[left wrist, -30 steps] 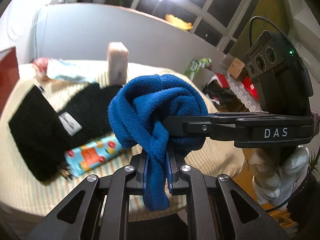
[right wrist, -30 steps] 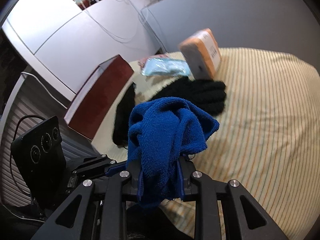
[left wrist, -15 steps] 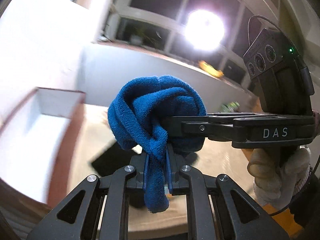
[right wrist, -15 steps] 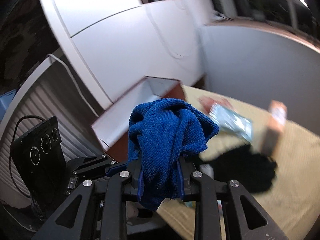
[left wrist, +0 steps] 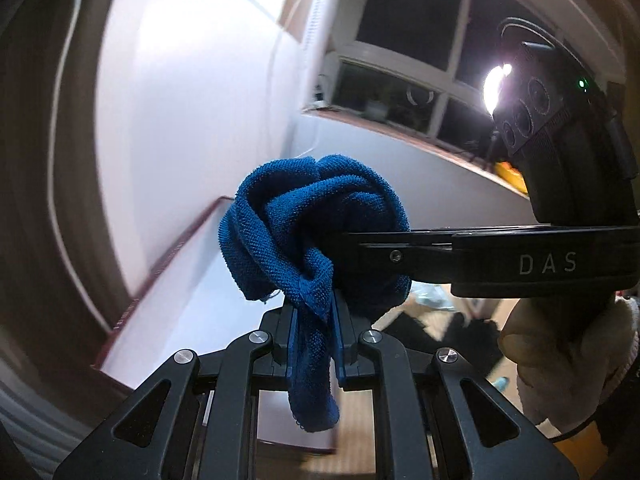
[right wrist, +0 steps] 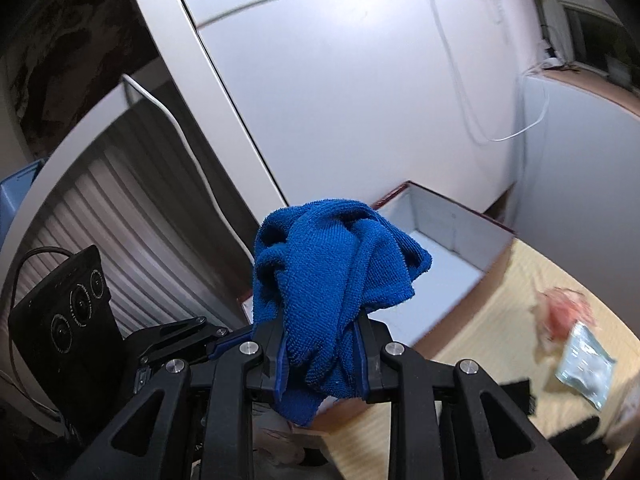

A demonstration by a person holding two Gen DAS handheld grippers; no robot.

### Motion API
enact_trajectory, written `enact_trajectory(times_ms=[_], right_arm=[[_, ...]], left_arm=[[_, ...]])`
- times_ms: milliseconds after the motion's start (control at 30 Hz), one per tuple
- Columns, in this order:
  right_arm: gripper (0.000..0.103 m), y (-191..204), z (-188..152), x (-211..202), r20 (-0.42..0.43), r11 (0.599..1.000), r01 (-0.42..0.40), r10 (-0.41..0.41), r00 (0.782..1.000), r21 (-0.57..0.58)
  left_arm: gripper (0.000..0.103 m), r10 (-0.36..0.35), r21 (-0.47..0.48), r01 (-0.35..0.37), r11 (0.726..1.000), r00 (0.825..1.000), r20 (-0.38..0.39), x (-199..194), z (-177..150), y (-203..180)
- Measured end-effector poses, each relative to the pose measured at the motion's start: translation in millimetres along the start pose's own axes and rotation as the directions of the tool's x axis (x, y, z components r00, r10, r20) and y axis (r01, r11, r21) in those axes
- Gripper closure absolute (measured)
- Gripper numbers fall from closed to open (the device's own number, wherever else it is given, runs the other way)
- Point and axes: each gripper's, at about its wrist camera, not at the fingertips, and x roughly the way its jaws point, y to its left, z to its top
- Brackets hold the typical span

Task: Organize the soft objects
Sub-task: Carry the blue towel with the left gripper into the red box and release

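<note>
Gripping one blue towel (right wrist: 336,280) together, both tools hold it above an empty white-lined box (right wrist: 440,256).

Box (right wrist: 436,264) centre-right in right wrist view: open top, inside bare, room to go in from above. Cabinet wall (right wrist: 340,100) close behind it, upper frame, blocks far side. Blue towel (right wrist: 332,280) bunched btwn both grippers hides centre. Packets (right wrist: 584,356) on striped cloth (right wrist: 500,320), lower right.
</note>
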Motion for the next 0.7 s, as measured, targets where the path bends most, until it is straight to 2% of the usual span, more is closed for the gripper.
enact_trajectory(times_ms=[300, 467, 500, 567, 633, 667, 700], right_arm=[[0.080, -9.2, -1.3, 55.0, -0.079, 1.000, -0.006, 0.008, 0.997, 0.031], [0.076, -15.7, -3.9, 76.1, -0.111, 0.998, 0.047, -0.043, 0.993, 0.032], [0.074, -16.4, -4.5, 78.0, -0.111, 0.998, 0.061, -0.057, 0.992, 0.028], [0.057, -18.8, -6.0, 79.2, -0.110, 0.996, 0.086, -0.083, 0.991, 0.022], [0.043, -20.1, -6.9, 76.7, -0.096, 0.993, 0.116, -0.114, 0.989, 0.013], [0.039, -20.0, -7.1, 74.0, -0.085, 0.992, 0.129, -0.128, 0.988, 0.006], [0.038, -20.9, -6.9, 71.6, -0.077, 0.990, 0.140, -0.140, 0.987, 0.002]], left_arm=[[0.091, 0.097, -0.021, -0.099, 0.995, 0.992, -0.081, 32.1, -16.9, 22.9], [0.091, 0.161, -0.002, -0.163, 0.987, 0.980, -0.112, 43.8, -19.1, 27.7], [0.088, 0.171, -0.003, -0.173, 0.985, 0.979, -0.115, 46.6, -17.8, 27.3], [0.083, 0.192, -0.009, -0.194, 0.981, 0.975, -0.117, 44.9, -20.9, 29.4], [0.067, 0.205, -0.011, -0.208, 0.978, 0.971, -0.121, 42.2, -21.8, 32.9], [0.053, 0.209, -0.011, -0.212, 0.977, 0.971, -0.120, 41.4, -22.1, 33.5], [0.049, 0.218, -0.013, -0.220, 0.975, 0.970, -0.111, 38.8, -23.5, 33.7]])
